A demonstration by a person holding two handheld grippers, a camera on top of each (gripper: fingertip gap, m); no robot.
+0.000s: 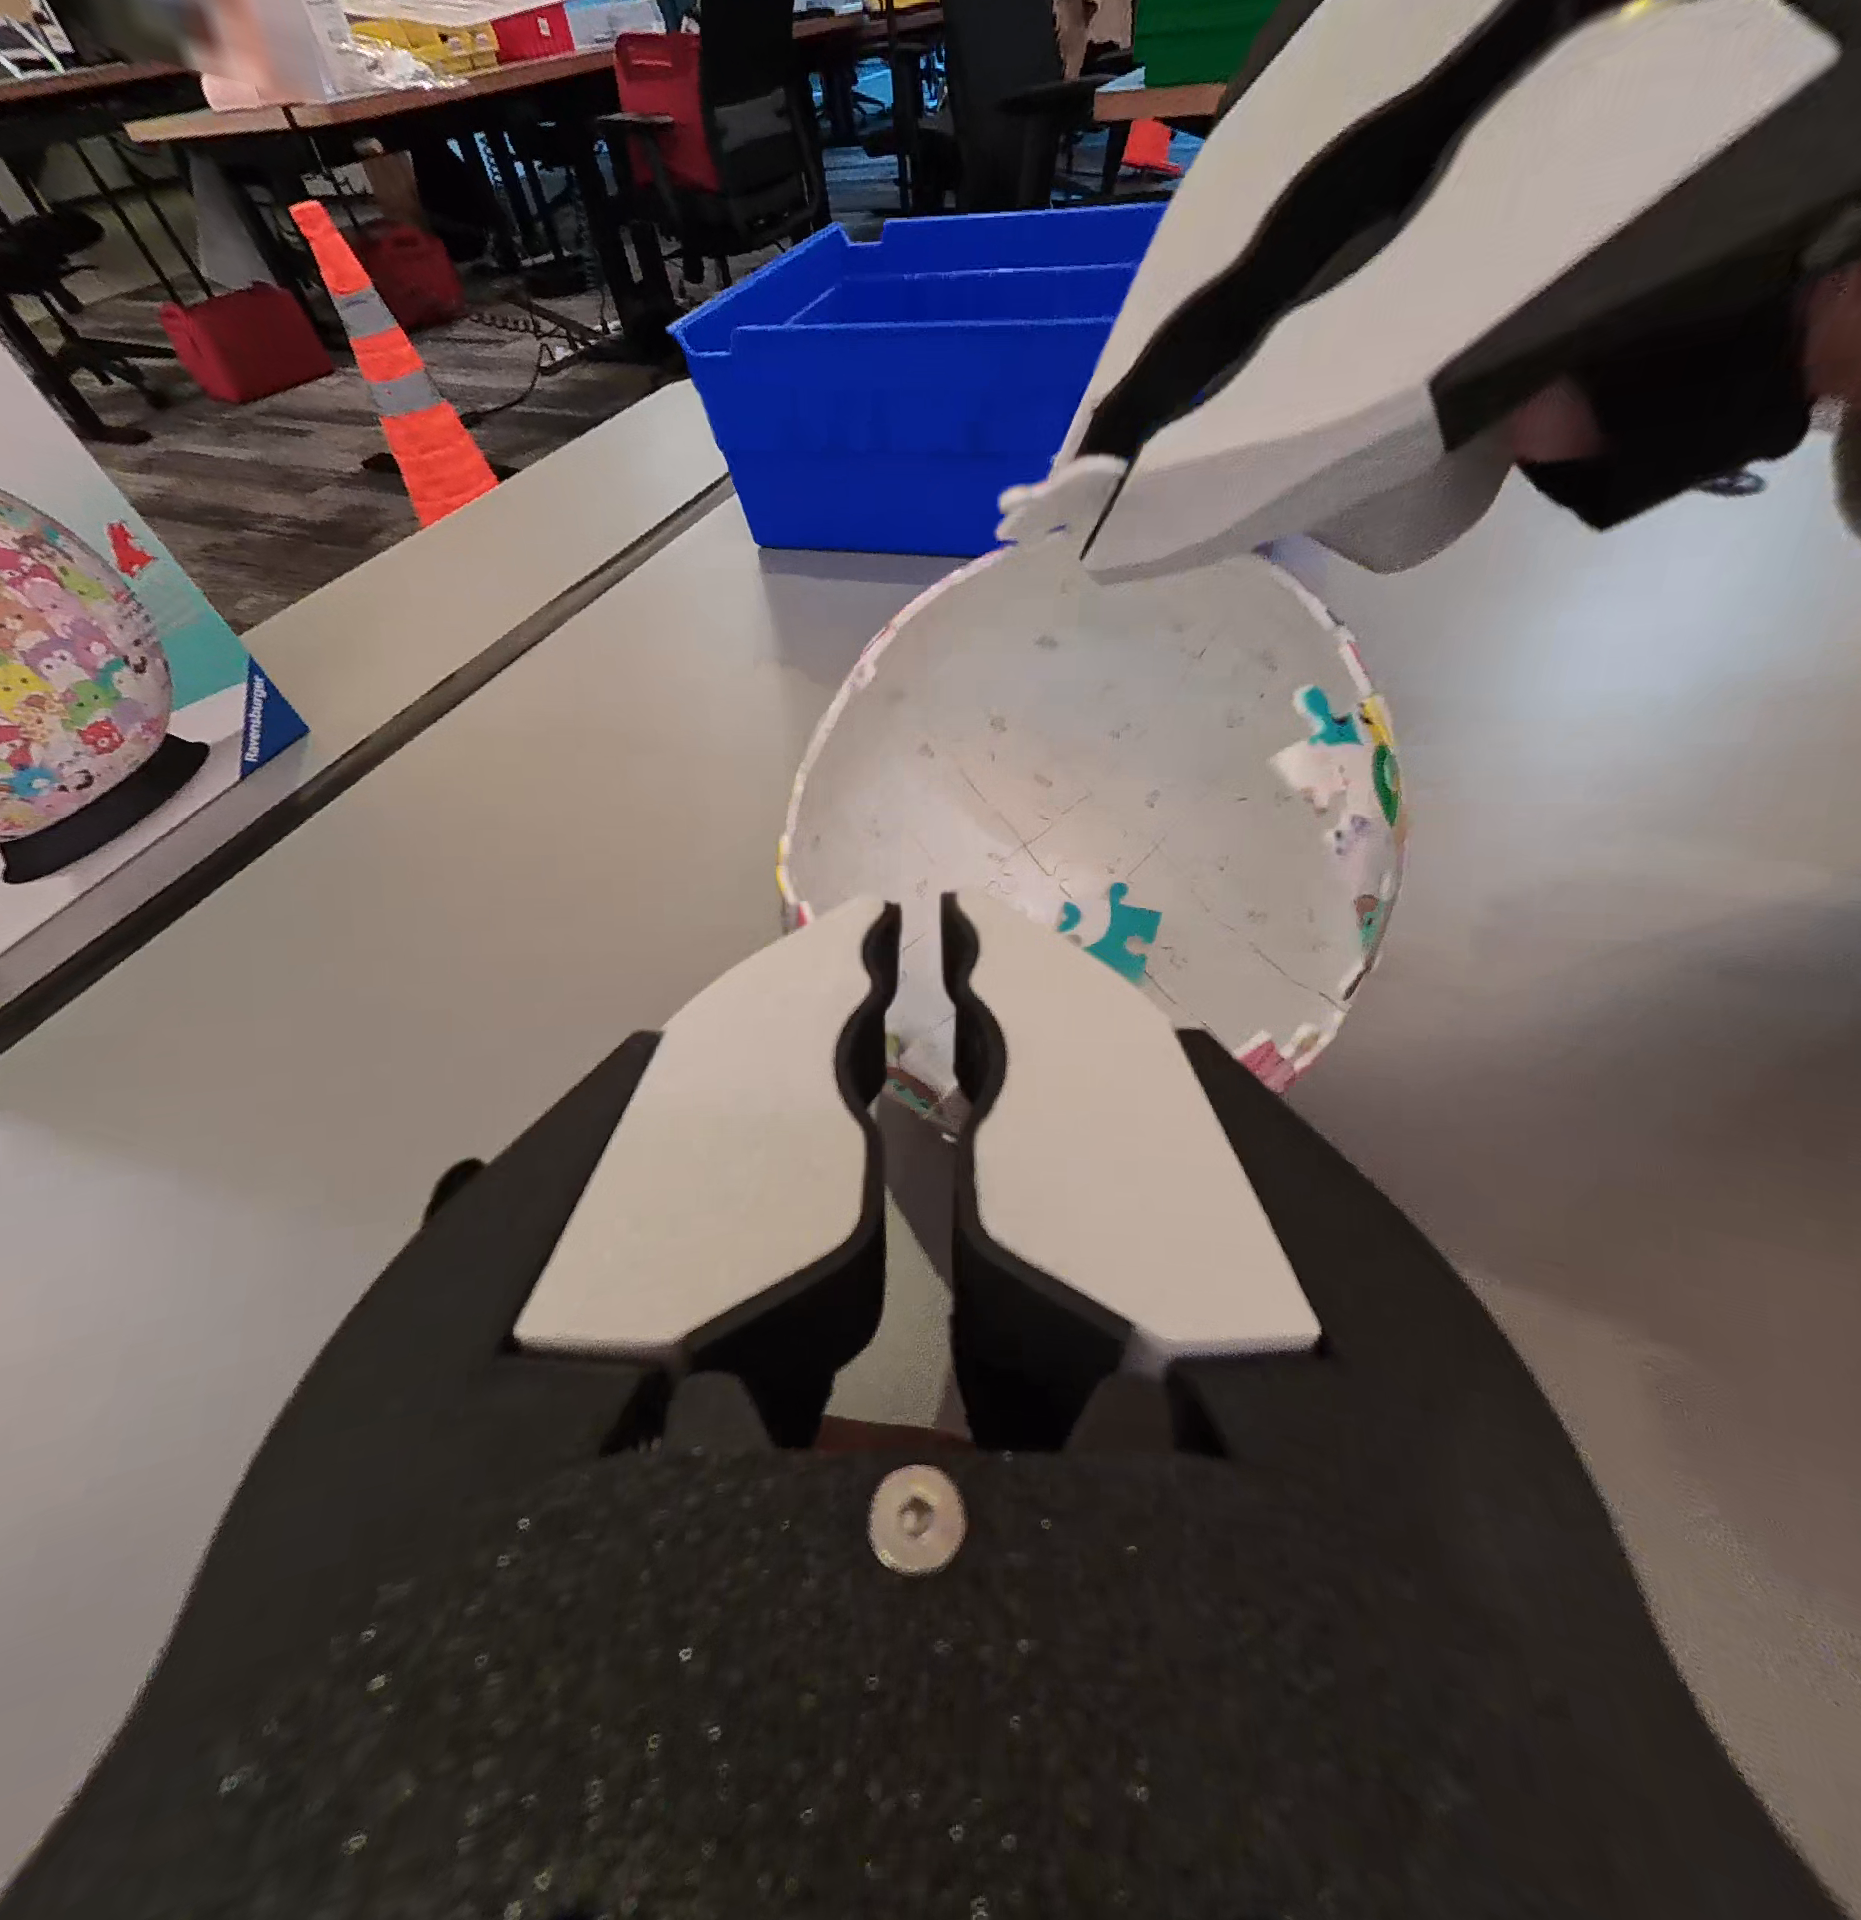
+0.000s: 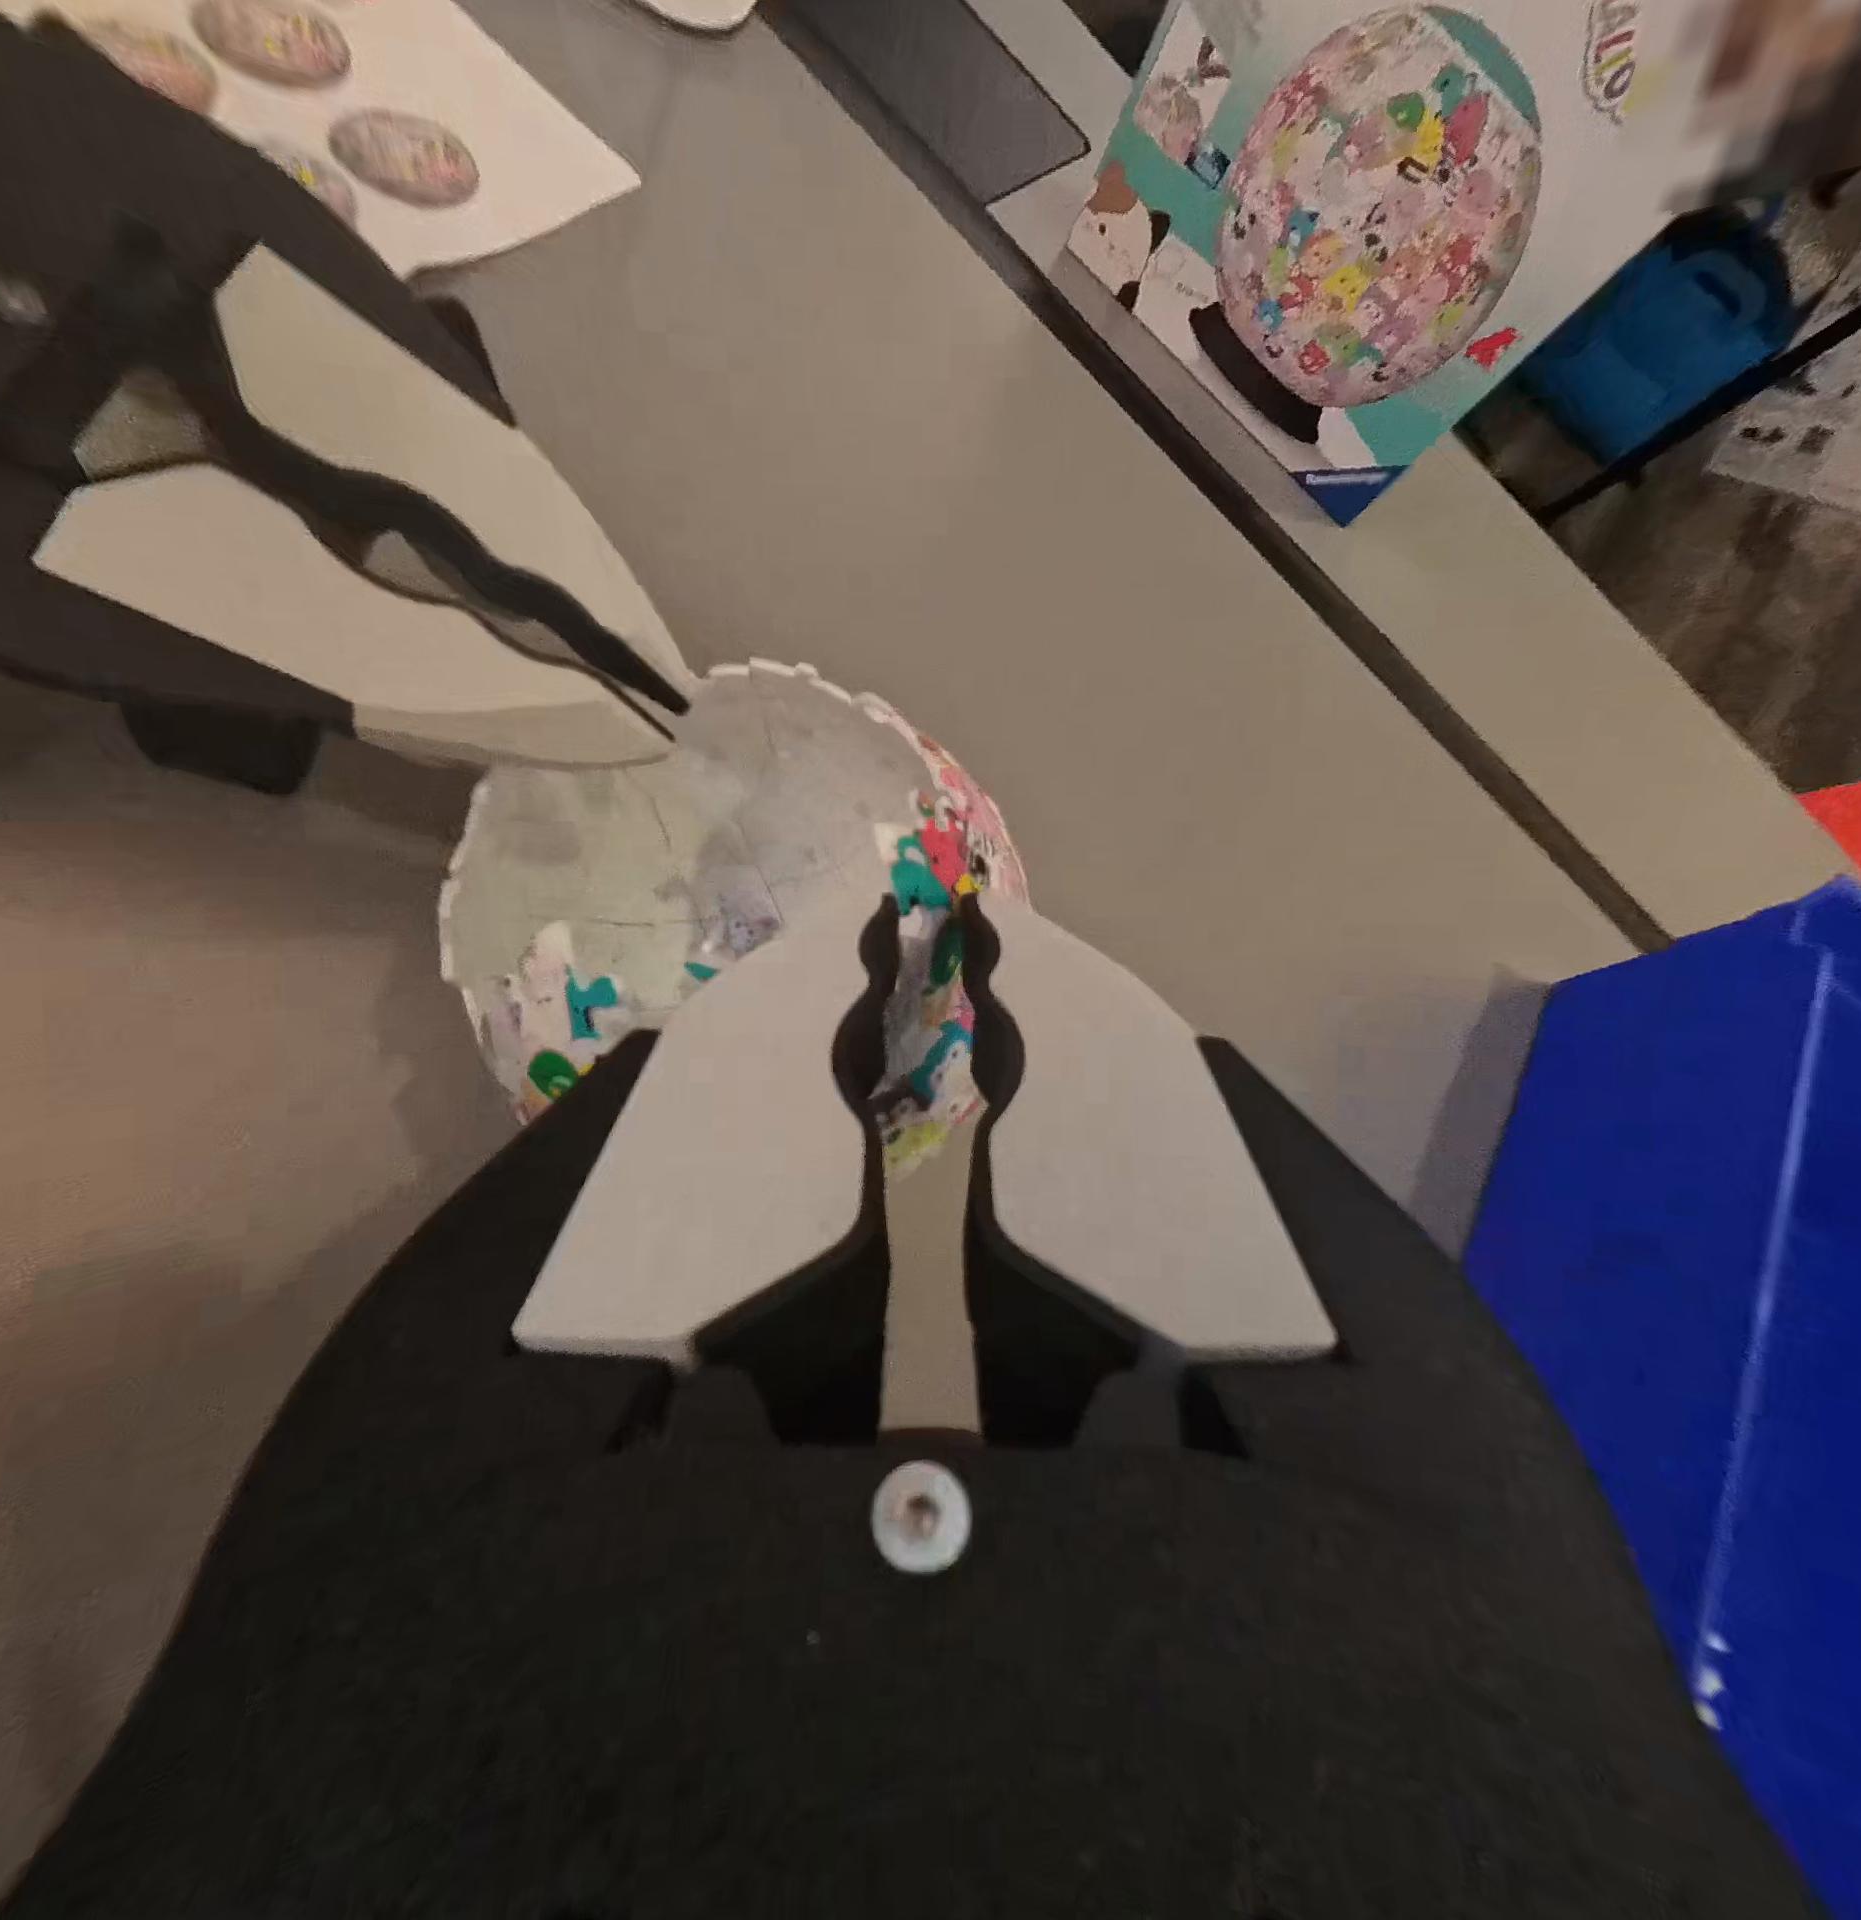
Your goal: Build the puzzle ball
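- The half-built puzzle ball [image 1: 1092,790] lay on the grey desk [image 1: 490,935] as an open bowl-shaped shell, just in front of the blue bin [image 1: 905,416].
- Its opening faced up and tilted toward the left wrist camera, so the pale inside showed; the printed colourful outside faced down and away. A shell like this had no clear long axis.
- Loose pieces lay inside the shell, among them a teal one [image 1: 1118,935].
- The left claw [image 1: 918,920] was at the shell's near rim, jaws only a narrow gap apart; the right wrist view showed its tips pinched on that rim.
- The right claw [image 1: 1097,520] came in from above at the far rim, closed on a white puzzle piece [image 1: 1040,504] whose tab stuck out to the left of the tips.
- In the right wrist view the right claw [image 2: 921,914] showed a narrow gap, with the shell's colourful outside [image 2: 947,852] seen between the fingers.
- The puzzle box [image 2: 1352,239] stood on the adjoining desk to the left, its front picturing the finished ball on a dark stand; it carried printed lettering and a blue corner strip.
- An orange traffic cone [image 1: 396,374] stood on the floor beyond the desks.
- A printed sheet [image 2: 386,125] with round pictures lay on the desk past the left claw.
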